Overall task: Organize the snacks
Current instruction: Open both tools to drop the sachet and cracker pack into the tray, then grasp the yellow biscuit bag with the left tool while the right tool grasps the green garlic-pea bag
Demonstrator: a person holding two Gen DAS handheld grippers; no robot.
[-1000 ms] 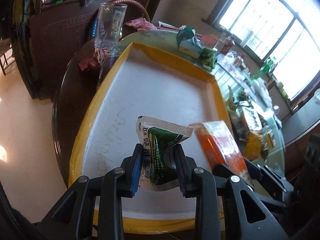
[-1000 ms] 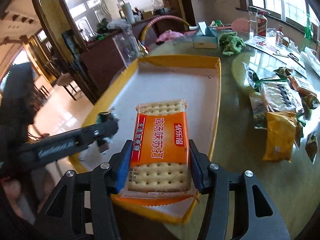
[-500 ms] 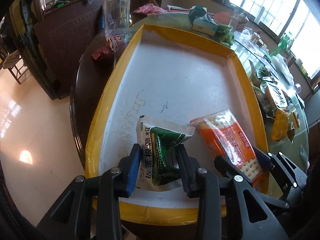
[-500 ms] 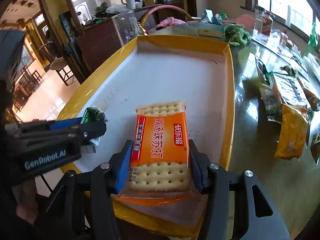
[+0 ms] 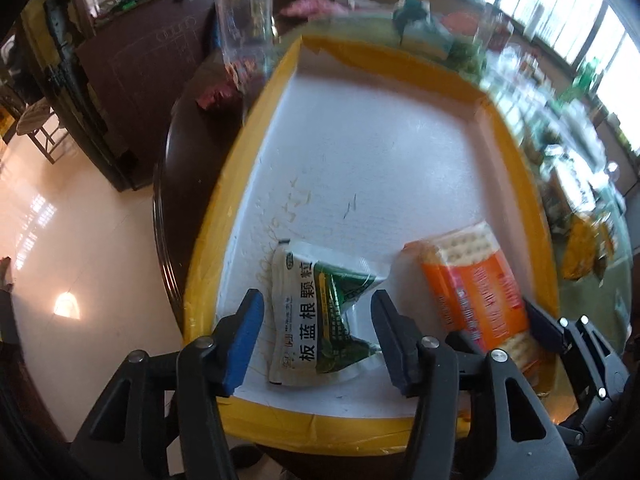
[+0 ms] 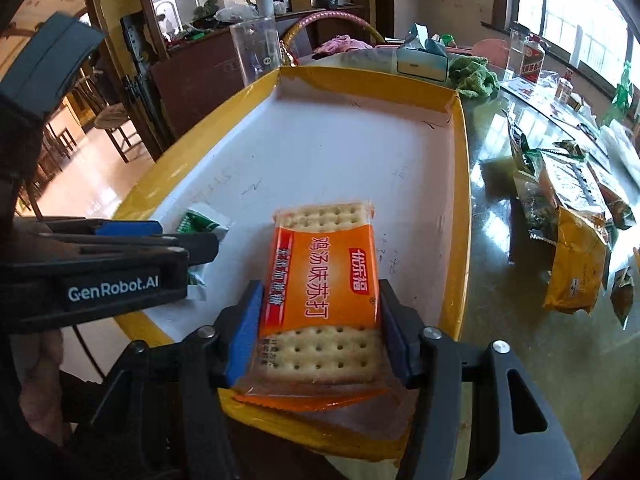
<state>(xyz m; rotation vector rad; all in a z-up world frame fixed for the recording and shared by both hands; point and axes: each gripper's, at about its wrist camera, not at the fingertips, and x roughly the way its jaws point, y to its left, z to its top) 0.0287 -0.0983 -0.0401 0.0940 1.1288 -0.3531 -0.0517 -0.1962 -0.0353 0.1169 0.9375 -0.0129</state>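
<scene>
A green and white sachet (image 5: pixel 320 316) lies on the white floor of a yellow-rimmed tray (image 5: pixel 392 64), near its front edge. My left gripper (image 5: pixel 316 332) is open, one finger on each side of the sachet, not pressing it. My right gripper (image 6: pixel 320 328) is shut on an orange cracker pack (image 6: pixel 320 280) and holds it low over the tray's front right corner. The pack also shows in the left wrist view (image 5: pixel 476 280). The sachet's tip shows in the right wrist view (image 6: pixel 200 222) behind the left gripper's fingers (image 6: pixel 120 252).
Several loose snack packets (image 6: pixel 572 216) lie on the glass table to the right of the tray (image 6: pixel 460 184). A clear plastic pitcher (image 5: pixel 244 28), a tissue box (image 6: pixel 420 60), a green cloth (image 6: pixel 474 74) and bottles stand beyond the far rim. The table edge and floor are on the left.
My left gripper has opened and let go of the sachet, which now lies in the tray. My right gripper has lowered the cracker pack toward the tray floor.
</scene>
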